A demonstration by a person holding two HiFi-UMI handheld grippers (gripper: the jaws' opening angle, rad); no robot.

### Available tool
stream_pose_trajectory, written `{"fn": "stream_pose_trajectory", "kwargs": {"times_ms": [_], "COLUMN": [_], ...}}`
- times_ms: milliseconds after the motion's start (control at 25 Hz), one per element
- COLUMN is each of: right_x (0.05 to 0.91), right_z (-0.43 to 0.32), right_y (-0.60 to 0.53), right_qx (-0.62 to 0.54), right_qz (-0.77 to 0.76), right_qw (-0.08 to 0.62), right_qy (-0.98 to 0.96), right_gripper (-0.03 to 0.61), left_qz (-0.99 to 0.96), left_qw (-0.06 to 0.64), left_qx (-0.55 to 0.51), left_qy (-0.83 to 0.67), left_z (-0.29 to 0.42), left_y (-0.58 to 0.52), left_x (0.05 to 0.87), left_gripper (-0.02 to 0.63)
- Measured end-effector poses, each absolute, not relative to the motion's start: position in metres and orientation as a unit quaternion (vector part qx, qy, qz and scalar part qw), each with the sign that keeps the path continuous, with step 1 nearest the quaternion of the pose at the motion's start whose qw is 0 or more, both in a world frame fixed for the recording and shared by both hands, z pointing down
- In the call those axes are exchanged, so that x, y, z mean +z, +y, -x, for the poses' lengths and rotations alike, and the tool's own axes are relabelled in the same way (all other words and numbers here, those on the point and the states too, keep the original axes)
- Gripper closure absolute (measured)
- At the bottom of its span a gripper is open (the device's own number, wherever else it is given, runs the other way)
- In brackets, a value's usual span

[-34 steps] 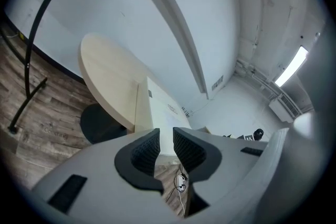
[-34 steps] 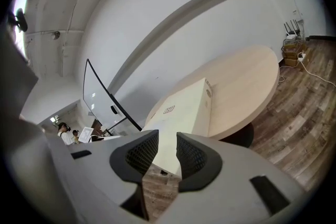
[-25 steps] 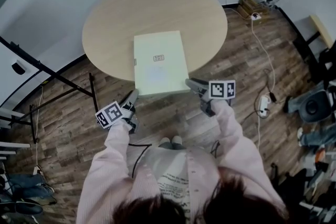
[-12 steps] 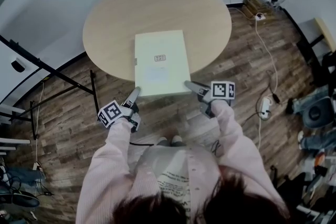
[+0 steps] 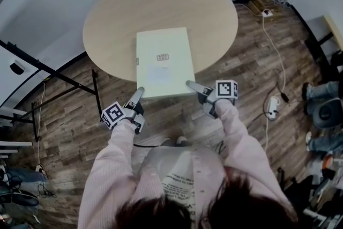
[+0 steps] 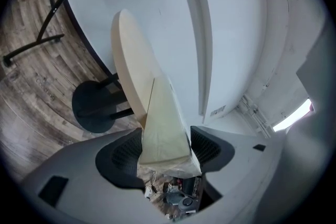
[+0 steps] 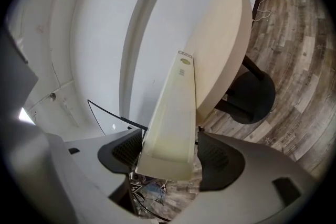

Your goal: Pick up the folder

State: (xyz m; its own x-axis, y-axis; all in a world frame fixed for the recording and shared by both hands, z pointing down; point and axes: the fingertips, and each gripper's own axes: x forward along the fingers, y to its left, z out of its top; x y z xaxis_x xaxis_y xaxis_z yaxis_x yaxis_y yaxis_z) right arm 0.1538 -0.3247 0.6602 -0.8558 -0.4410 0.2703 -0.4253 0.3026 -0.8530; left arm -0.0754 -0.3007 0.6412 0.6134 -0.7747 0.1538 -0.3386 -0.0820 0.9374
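Note:
A pale cream folder [image 5: 163, 61] lies flat on the round wooden table [image 5: 161, 2], its near end hanging over the table's edge. My left gripper [image 5: 140, 91] is at the folder's near left corner and my right gripper [image 5: 190, 85] at its near right corner. In the left gripper view the folder [image 6: 163, 134] sits between the jaws of the left gripper [image 6: 165, 152], which are opening. The right gripper view shows the folder [image 7: 173, 118] between the opening jaws of the right gripper [image 7: 168, 152], with a gap at one pad.
A black metal stand [image 5: 53, 80] stands on the wood floor to the left. Cables and a power strip [image 5: 270, 102] lie on the floor to the right. The table's dark pedestal base [image 6: 94, 107] is under the top.
Both grippers have moved forward and down to the folder's near corners. Their jaws have widened, and the folder's edge now lies between them.

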Motion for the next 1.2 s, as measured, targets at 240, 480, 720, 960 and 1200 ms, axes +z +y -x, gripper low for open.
{"fn": "stream_pose_trajectory", "kwargs": {"times_ms": [240, 480, 720, 960, 1200], "right_x": [0.646, 0.652, 0.654, 0.65, 0.646], "right_z": [-0.129, -0.131, -0.134, -0.133, -0.132], "right_y": [-0.316, -0.316, -0.32, -0.321, -0.318], "right_qx": [-0.569, -0.581, -0.586, -0.576, -0.578], "right_qz": [0.191, 0.188, 0.189, 0.18, 0.18], "right_qw": [0.07, 0.075, 0.109, 0.108, 0.104], "right_qy": [0.797, 0.788, 0.78, 0.79, 0.789], "right_gripper": [0.252, 0.252, 0.259, 0.262, 0.259], "left_qz": [-0.71, -0.708, -0.711, -0.719, -0.723], "left_qw": [0.552, 0.556, 0.552, 0.547, 0.541], "left_qx": [-0.205, -0.214, -0.231, -0.228, -0.23], "left_qy": [-0.386, -0.38, -0.368, -0.363, -0.362], "left_z": [0.075, 0.075, 0.072, 0.069, 0.069], "left_y": [-0.301, -0.302, -0.303, -0.302, -0.3], "left_x": [0.642, 0.644, 0.644, 0.641, 0.639], "left_gripper": [0.308, 0.305, 0.299, 0.304, 0.305]}}
